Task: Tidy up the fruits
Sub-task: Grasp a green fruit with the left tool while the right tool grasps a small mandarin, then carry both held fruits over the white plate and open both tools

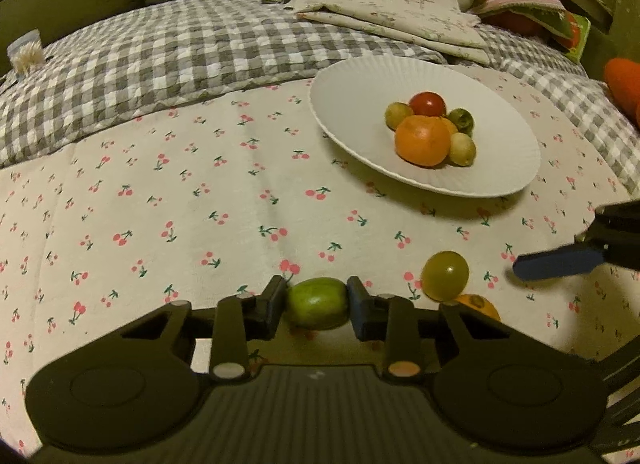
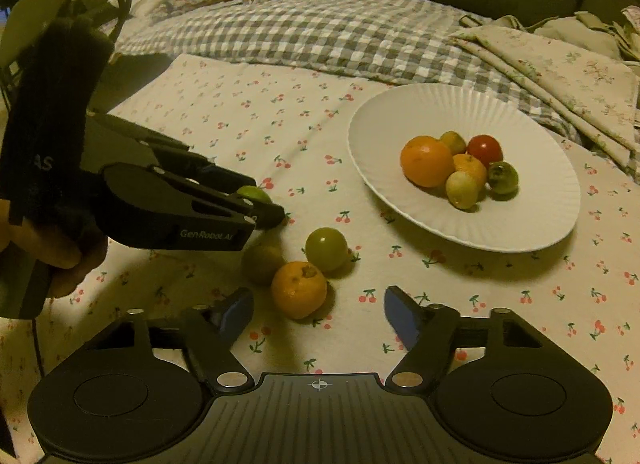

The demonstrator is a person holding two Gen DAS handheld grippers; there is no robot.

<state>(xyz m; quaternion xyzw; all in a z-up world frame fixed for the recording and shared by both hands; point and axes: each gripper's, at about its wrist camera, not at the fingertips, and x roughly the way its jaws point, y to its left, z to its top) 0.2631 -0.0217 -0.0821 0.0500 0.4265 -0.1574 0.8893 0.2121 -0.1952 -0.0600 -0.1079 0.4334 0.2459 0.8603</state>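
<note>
A small green fruit [image 1: 317,303] is pinched between the fingers of the left gripper [image 1: 317,304], just above the cherry-print cloth [image 1: 160,192]; in the right wrist view only a sliver of it [image 2: 253,193] is seen behind that gripper's black fingers [image 2: 256,208]. The right gripper [image 2: 319,314] is held with its blue-padded fingers spread wide and nothing between them, low over the cloth. Just ahead of it, three loose fruits are clustered on the cloth: an orange [image 2: 299,289], a round green tomato [image 2: 327,249] touching or nearly touching it, and a dull green fruit [image 2: 262,262] in shadow beside both. A white ribbed plate [image 2: 520,220] is set farther back on the cloth, well apart from the cluster, and a pile is held in it: a large orange [image 2: 426,161], a smaller orange [image 2: 471,167], a red tomato [image 2: 485,149], and three greenish fruits. A grey checked blanket [image 1: 160,52] is spread behind the cloth.
</note>
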